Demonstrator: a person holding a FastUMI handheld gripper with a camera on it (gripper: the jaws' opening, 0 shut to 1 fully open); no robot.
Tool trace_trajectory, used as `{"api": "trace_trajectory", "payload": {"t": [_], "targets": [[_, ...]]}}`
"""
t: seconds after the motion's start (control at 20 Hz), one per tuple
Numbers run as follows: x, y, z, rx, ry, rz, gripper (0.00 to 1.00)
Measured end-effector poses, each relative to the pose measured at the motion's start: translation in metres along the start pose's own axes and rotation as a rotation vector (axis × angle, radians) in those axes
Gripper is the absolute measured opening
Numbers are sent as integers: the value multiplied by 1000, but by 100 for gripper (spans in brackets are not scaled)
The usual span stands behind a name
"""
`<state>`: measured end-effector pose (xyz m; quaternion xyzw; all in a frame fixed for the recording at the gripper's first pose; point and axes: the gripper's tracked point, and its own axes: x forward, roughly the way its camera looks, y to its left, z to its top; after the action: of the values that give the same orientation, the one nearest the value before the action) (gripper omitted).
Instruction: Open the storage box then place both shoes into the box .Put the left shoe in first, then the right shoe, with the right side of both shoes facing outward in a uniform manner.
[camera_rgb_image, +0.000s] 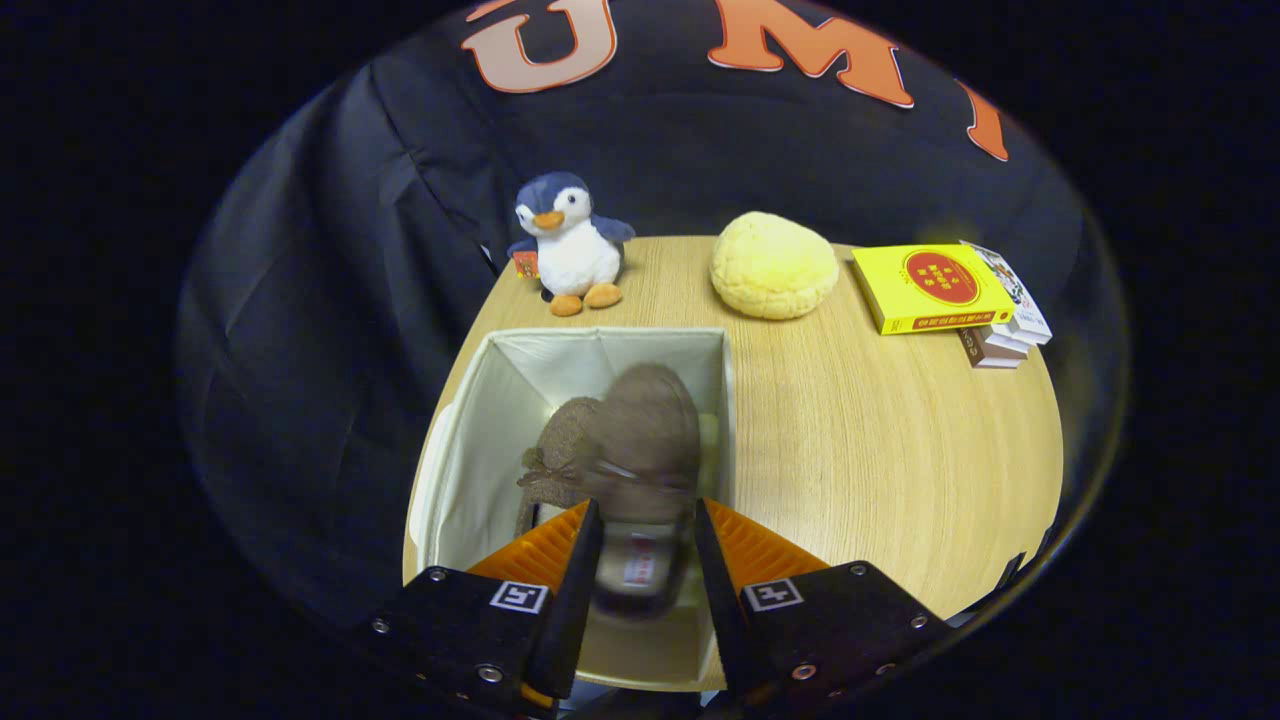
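Tool (645, 525) closed on brown shoe (645, 440), held over open box (600, 345), second shoe (560, 455) inside beside it, penguin (570, 245) beyond on surface (880, 450)

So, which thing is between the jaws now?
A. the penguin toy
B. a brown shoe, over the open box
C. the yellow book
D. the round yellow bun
B: the gripper holds a brown shoe between its jaws over the open white storage box, where another shoe already lies.
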<state>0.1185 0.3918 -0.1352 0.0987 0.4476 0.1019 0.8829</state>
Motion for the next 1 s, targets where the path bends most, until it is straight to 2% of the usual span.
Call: {"api": "trace_trajectory", "payload": {"t": [0.2, 0.4, 0.45, 0.7, 1.0], "targets": [[-52, -13, 44, -46, -157, 29, 73], [-98, -34, 75, -76, -306, 54, 84], [-108, -40, 86, -85, -368, 70, 85], [-148, -102, 113, -59, -576, 40, 89], [-224, -204, 136, -76, -839, -112, 89]]}}
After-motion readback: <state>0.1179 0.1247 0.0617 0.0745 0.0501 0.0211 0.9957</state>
